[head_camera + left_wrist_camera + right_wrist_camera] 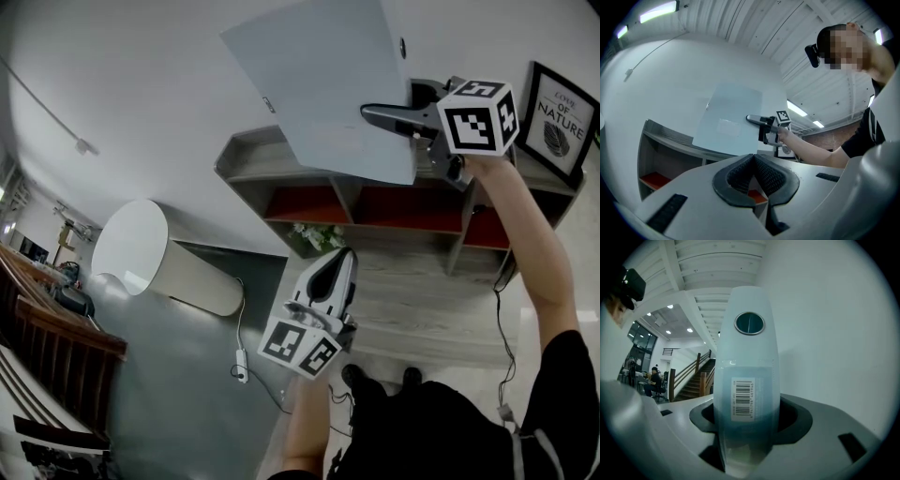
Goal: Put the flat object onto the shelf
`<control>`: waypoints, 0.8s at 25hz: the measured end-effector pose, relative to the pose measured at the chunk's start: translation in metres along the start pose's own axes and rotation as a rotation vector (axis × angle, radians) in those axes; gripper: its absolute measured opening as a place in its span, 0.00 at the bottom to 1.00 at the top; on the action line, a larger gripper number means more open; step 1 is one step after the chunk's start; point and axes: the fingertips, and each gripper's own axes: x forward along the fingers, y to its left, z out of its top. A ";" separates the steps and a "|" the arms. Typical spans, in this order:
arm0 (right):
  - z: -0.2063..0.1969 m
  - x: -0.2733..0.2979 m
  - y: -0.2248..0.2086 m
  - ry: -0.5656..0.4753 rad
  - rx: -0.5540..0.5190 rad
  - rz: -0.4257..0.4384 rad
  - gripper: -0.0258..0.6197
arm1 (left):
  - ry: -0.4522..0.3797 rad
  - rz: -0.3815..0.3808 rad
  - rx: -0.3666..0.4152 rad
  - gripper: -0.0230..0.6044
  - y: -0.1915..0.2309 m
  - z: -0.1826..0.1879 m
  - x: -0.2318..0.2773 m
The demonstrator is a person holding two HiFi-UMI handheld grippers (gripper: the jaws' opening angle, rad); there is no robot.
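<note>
The flat object (328,84) is a pale blue, thin rectangular case with a barcode label and a round finger hole. My right gripper (370,112) is shut on its right edge and holds it up in front of the white wall, above the grey shelf (253,155) with red-backed compartments. In the right gripper view the case (747,380) stands between the jaws of the right gripper (747,427). The left gripper view shows the case (726,122) over the shelf top (665,138). My left gripper (339,258) hangs lower, in front of the shelf, shut and holding nothing (752,161).
A framed picture (560,122) stands on the shelf top at the right. A white cylindrical bin (159,258) lies left of the shelf, and a small plant (317,236) sits below it. A cable (242,361) runs over the floor. A wooden railing (47,328) is at far left.
</note>
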 end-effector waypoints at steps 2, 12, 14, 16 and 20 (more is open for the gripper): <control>-0.003 0.004 -0.006 0.012 -0.007 -0.008 0.47 | -0.002 0.001 -0.002 0.06 0.003 -0.001 0.001; -0.016 0.021 -0.030 0.037 -0.021 -0.029 0.47 | -0.003 0.003 0.002 0.06 0.012 -0.002 -0.002; -0.018 0.022 -0.033 0.040 -0.023 -0.030 0.47 | -0.004 0.000 0.000 0.06 0.013 -0.001 -0.002; -0.019 0.023 -0.036 0.042 -0.027 -0.034 0.47 | -0.002 -0.005 0.003 0.06 0.015 0.000 -0.002; -0.021 0.023 -0.044 0.039 -0.021 -0.035 0.47 | -0.002 -0.018 0.002 0.06 0.016 0.000 -0.001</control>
